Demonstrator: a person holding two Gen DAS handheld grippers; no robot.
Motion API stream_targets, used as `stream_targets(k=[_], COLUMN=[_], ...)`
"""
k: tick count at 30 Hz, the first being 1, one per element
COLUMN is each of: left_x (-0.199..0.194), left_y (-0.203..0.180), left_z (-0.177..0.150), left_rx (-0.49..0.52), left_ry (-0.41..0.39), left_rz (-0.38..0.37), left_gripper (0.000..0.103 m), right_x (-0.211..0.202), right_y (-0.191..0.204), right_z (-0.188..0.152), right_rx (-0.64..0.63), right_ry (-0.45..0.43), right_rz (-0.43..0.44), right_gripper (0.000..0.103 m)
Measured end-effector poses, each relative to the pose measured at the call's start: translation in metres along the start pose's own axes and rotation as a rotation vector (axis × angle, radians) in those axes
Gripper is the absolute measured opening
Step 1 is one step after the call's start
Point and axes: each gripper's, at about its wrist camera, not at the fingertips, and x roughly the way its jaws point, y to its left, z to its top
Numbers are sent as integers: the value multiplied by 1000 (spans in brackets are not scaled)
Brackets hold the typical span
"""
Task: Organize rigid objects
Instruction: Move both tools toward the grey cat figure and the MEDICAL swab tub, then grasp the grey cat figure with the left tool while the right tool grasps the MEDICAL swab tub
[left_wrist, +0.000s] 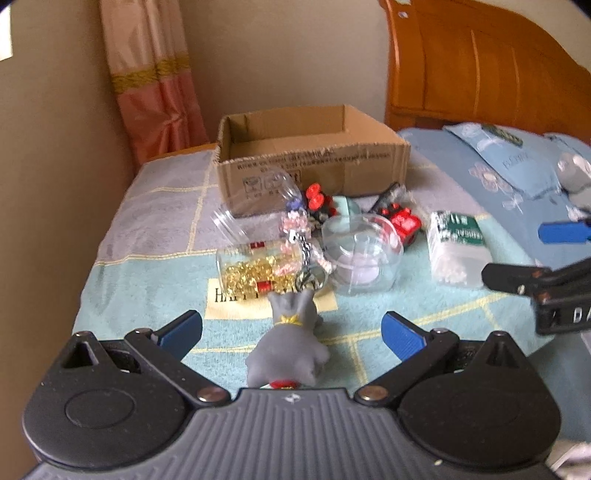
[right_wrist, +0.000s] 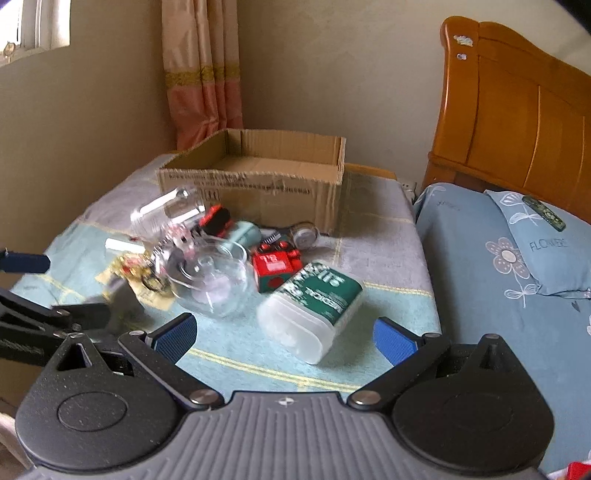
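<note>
A grey toy figure (left_wrist: 291, 354) on a keychain lies on the towel-covered table, between the fingers of my open left gripper (left_wrist: 291, 334), which do not touch it. Beyond it lie a clear jar of gold beads (left_wrist: 255, 271), an empty clear jar (left_wrist: 255, 206), a round clear container (left_wrist: 360, 254), red toys (left_wrist: 404, 221) and a cotton swab box with a green label (left_wrist: 456, 247). My right gripper (right_wrist: 284, 338) is open, with the swab box (right_wrist: 314, 310) just ahead between its fingers. An open cardboard box (left_wrist: 314, 166) (right_wrist: 258, 192) stands empty behind the pile.
A beige wall (left_wrist: 55, 184) runs close along the table's left side, with a curtain (left_wrist: 155, 92) in the corner. To the right is a bed with a blue sheet (right_wrist: 480, 277), a pillow (right_wrist: 546, 251) and a wooden headboard (right_wrist: 517, 122).
</note>
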Motion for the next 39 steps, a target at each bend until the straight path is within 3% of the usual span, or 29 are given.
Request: stream_targets(k=[8,16,20,27,32,39], left_x=[31,52,51,43,51,57], left_y=[11,23,34,54,79,83], left_z=[-6,-17,-21,-26,-21,-16], left_rx=[24,18,-26,-28,-86,-105], left_ry=[92,194,204,198,194,193], left_rz=[-31,-36,-46,8,68,80], left_gripper=[102,103,102,103,103,103], right_x=[27,53,66,79,77,84], right_y=[-22,-24,-24,-34,-37,-47], right_z=[-17,-21,-22,-16,-8,22], right_rx=[-41,-101,-151,-201,-255,-269], right_ry=[68,118,148,171,141,76], right_rz=[-2,56,69,94,131,229], right_gripper=[103,103,103,103,103,103])
